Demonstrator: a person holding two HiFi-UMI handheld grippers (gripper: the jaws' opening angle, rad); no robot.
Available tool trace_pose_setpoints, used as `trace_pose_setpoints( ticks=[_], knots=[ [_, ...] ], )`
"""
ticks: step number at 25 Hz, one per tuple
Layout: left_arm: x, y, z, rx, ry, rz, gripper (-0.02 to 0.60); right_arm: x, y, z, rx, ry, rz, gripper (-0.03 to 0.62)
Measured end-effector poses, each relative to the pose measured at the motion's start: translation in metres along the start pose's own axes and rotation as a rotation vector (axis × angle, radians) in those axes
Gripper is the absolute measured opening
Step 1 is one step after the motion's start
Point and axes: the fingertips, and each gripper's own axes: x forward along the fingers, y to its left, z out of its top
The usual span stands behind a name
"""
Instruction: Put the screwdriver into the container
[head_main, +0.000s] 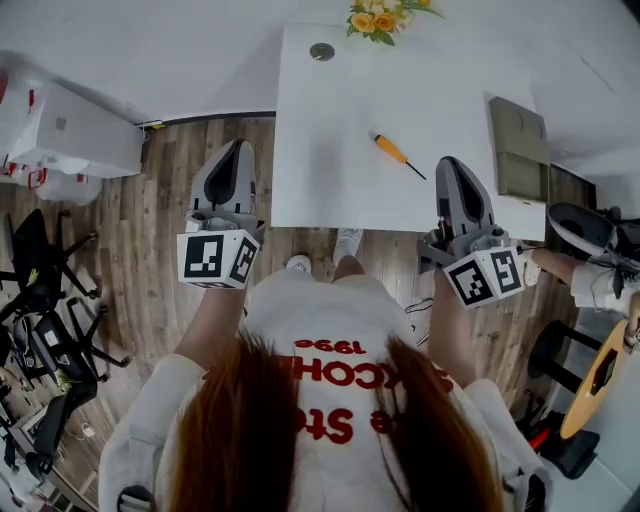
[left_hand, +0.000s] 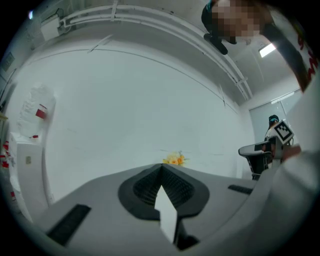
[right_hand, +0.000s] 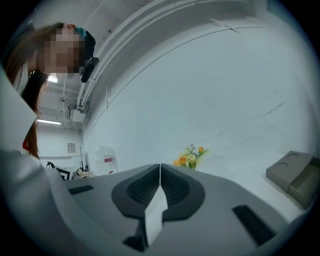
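Note:
The screwdriver (head_main: 397, 153), with an orange handle and a dark shaft, lies on the white table (head_main: 340, 130) right of its middle. The container (head_main: 517, 148), a grey-olive box, sits at the table's right edge and also shows in the right gripper view (right_hand: 294, 177). My left gripper (head_main: 243, 147) hovers off the table's left front corner, jaws shut and empty (left_hand: 161, 167). My right gripper (head_main: 450, 163) hangs over the table's front edge, below and right of the screwdriver, shut with nothing between its jaws (right_hand: 160, 167). Neither gripper touches anything.
A bunch of yellow-orange flowers (head_main: 383, 17) stands at the table's far edge beside a round grommet (head_main: 322, 51). White boxes (head_main: 60, 130) and black chairs (head_main: 40, 300) crowd the left floor. At the right are a stool (head_main: 598, 378) and another person's sleeve (head_main: 595, 285).

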Motion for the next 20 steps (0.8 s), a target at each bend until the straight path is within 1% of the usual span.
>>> trace_pose_setpoints(
  ticks=[6, 11, 17, 20],
  knots=[
    [0.041, -0.004, 0.002, 0.008, -0.018, 0.078, 0.006, 0.037, -0.04, 0.02, -0.029, 0.003, 0.075, 0.006],
    [0.068, -0.015, -0.002, 0.024, -0.019, 0.143, 0.006, 0.059, -0.067, 0.028, -0.027, 0.001, 0.191, 0.008],
    [0.085, -0.026, -0.01, 0.033, -0.011, 0.227, 0.006, 0.076, -0.094, 0.029, -0.04, 0.027, 0.284, 0.009],
    [0.097, -0.032, -0.014, 0.039, 0.007, 0.247, 0.006, 0.089, -0.108, 0.026, -0.025, 0.04, 0.314, 0.034]
  ],
)
